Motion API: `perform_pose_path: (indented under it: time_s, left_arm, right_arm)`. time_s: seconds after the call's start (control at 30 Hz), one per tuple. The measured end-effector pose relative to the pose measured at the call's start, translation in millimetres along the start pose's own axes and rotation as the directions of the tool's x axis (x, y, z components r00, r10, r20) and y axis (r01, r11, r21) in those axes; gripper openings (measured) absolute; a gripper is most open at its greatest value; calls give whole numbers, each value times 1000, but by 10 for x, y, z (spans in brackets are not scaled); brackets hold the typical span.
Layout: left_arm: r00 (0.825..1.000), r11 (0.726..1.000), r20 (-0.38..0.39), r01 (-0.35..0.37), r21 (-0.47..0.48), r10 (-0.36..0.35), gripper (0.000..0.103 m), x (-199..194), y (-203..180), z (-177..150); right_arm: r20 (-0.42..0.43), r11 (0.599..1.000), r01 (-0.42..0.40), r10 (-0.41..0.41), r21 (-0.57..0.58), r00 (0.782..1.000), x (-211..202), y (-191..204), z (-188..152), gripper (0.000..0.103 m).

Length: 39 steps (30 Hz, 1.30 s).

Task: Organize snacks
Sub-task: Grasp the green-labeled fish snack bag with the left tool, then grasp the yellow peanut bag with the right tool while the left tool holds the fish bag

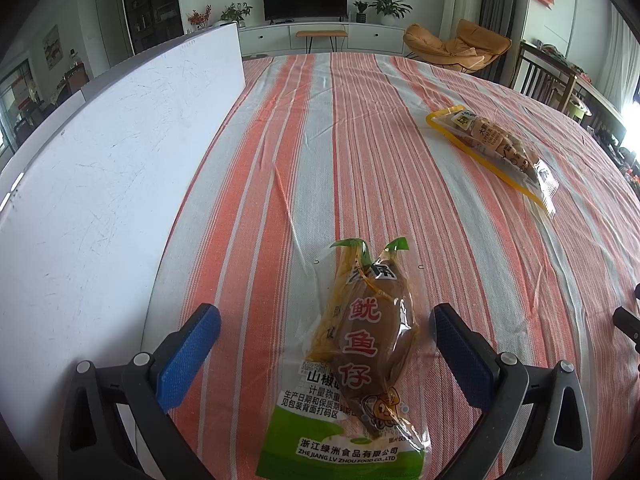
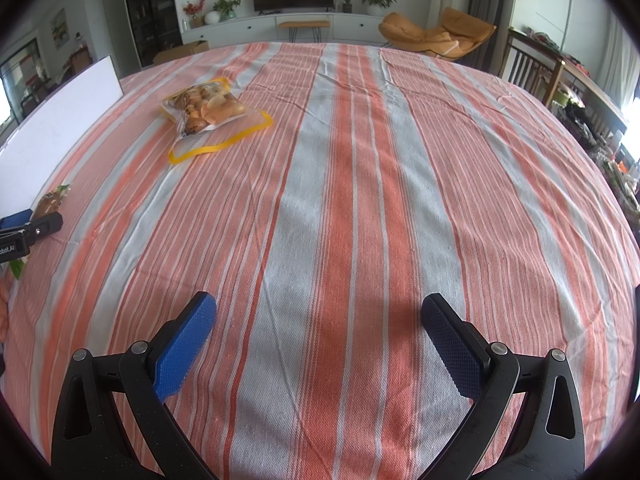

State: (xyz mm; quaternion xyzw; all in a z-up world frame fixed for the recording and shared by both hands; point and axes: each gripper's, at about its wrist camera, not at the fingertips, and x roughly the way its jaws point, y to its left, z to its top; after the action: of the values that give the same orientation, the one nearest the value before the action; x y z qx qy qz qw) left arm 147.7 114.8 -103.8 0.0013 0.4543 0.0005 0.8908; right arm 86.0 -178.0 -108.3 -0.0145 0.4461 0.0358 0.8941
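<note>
A green and clear squid snack packet (image 1: 360,356) lies on the striped tablecloth between the open fingers of my left gripper (image 1: 324,320); the jaws stand wide on either side of it, not touching it. A yellow-edged packet of small wrapped snacks (image 1: 500,148) lies farther off to the right; it also shows in the right wrist view (image 2: 212,116) at the far left. My right gripper (image 2: 320,312) is open and empty over bare cloth. The left gripper (image 2: 24,228) and the squid packet (image 2: 50,202) show at that view's left edge.
A large white board (image 1: 100,168) lies on the table's left side, also in the right wrist view (image 2: 60,120). The striped tablecloth (image 2: 360,200) covers the table. Chairs and a side table (image 2: 540,68) stand beyond the right edge.
</note>
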Motion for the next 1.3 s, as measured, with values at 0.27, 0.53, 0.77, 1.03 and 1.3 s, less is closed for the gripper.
perform_pose_path:
  time_s: [0.27,0.53,0.77,1.03,1.3]
  left_arm:
    - [1000,1000,0,0,0,0,103,-2,-4,-5]
    - [1000,1000,0,0,1,0,103,1,-1,-2]
    - [1000,1000,1,0,1,0,103,4,-5,-27]
    - [1000,1000,1,4,5,-4,103,0,-26,-5]
    - [984,988,-87,153,-6,-153,82,-135,94,31]
  right_arm:
    - [-57,995,-87,84,-53,995,68,46,200,101]
    - [-34,947,-274,272,-166,962,477,499,1587,102]
    - [-233,912,-244,171,-330,957,1333,1160,1873,100]
    - [-182,963,-244,221,-116,958,1053,803,1584,59]
    - [-111,870,-435,468,232,877,428,67,682,59]
